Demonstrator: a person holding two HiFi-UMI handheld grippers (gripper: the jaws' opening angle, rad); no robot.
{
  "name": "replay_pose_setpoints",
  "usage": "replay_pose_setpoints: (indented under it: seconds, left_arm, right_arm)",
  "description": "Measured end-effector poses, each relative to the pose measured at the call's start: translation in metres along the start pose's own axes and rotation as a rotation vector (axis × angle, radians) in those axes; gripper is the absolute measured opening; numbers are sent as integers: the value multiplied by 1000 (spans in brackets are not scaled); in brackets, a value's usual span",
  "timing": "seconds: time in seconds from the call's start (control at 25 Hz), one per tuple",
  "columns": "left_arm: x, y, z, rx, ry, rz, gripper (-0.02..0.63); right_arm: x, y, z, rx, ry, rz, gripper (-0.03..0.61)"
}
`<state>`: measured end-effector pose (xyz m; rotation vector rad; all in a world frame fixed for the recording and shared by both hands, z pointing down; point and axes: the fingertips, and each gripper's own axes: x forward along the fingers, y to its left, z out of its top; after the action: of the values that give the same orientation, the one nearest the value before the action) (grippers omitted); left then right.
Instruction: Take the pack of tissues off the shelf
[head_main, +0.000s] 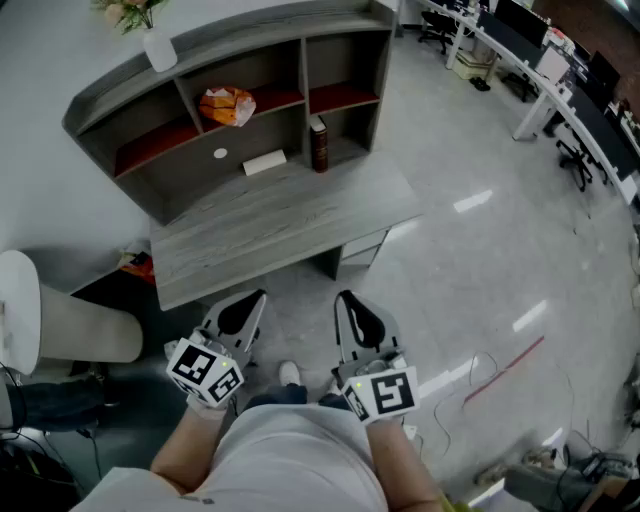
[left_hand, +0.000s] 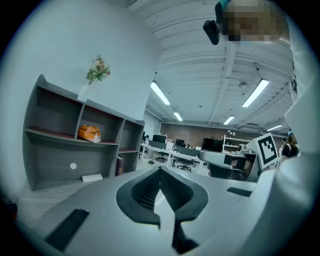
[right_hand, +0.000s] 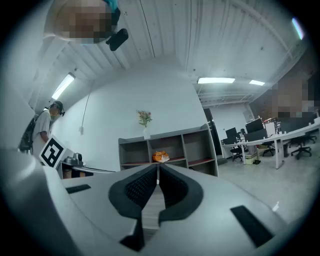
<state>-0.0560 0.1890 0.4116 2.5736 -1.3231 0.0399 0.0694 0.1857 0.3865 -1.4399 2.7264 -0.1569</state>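
Observation:
The orange pack of tissues (head_main: 227, 105) lies on the red middle shelf of a grey desk hutch (head_main: 120, 92); it also shows in the left gripper view as the tissues (left_hand: 89, 133) and in the right gripper view as the tissues (right_hand: 160, 156). My left gripper (head_main: 257, 298) and right gripper (head_main: 344, 298) are held low in front of the person's body, short of the desk's front edge, well away from the shelf. Both have their jaws shut with nothing between them.
On the desk top (head_main: 270, 225) lie a white box (head_main: 264, 162) and an upright dark book (head_main: 319, 145). A white vase with flowers (head_main: 158, 45) stands on the hutch. A pale chair (head_main: 60, 320) is at left; office desks and chairs (head_main: 540, 70) stand far right.

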Motion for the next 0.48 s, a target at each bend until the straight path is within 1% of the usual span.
replay_pose_setpoints:
  seconds: [0.2,0.48]
  left_arm:
    - [-13,19,5,-12,-18,-14,17]
    - [-20,50,9,-32,-26,-55,17]
  right_arm:
    - [12,17,-2,-7,0,-13,29]
    - [38,37,-5,-27,8,-41,29]
